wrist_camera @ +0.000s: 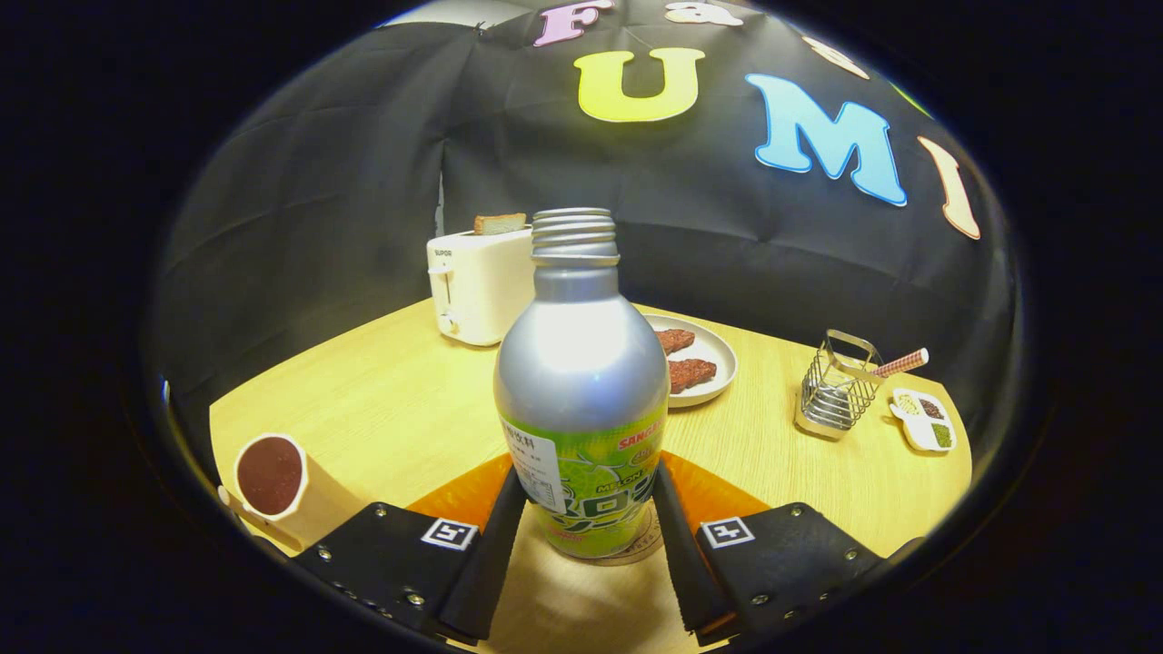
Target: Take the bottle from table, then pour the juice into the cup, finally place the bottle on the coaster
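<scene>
On top of the round wood table [382, 409] sits everything, with black cloth behind it. Near the far edge stands a white toaster [479, 286] with a slice of bread [499, 222] poking out of its top. Closer to us is the bottle [581, 381]. It is silver on top and green lower down, and it has no cap. It stands upright on a round coaster [647, 542], which lies on an orange mat [454, 500]. The gripper [581, 545] has a black finger on each side of the bottle, low down. Both fingers [495, 536] seem to touch it, so the gripper looks closed around the bottle. Left of the fingers is a cream cup [286, 486] with dark red juice in it. Behind the bottle is a white plate [718, 350] with two brown pieces of food [690, 372]. To the right stands a wire basket [836, 386] with a striped stick [899, 363] in it. Beside that lies a small white dish [925, 420].
</scene>
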A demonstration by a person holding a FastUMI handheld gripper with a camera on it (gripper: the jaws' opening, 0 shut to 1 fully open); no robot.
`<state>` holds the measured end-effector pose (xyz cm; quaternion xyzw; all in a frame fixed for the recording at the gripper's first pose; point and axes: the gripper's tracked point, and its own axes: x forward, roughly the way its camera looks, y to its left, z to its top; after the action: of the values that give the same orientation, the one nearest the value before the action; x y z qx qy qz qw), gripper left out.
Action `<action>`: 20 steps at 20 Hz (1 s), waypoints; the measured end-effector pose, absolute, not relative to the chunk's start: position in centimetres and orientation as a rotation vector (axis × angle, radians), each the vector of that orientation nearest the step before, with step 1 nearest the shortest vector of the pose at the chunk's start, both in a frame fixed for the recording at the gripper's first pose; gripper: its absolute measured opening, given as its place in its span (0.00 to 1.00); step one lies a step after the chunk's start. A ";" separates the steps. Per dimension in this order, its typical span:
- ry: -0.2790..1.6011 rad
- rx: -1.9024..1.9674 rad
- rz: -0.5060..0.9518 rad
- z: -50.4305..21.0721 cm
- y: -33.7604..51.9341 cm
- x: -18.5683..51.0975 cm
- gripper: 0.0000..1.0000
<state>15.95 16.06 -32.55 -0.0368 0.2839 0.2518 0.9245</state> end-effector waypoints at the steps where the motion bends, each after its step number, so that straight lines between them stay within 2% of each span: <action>1: 0.581 -0.072 0.513 -32.9 16.1 16.3 0.75; 15: 0.593 -0.012 0.456 -33.9 15.5 17.1 0.80; 17: 0.597 -0.008 0.454 -33.7 15.4 17.0 1.00; 20: 0.603 0.001 0.443 -32.7 14.8 16.4 0.98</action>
<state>16.41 14.80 -32.74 0.0004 0.2944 0.2162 0.9309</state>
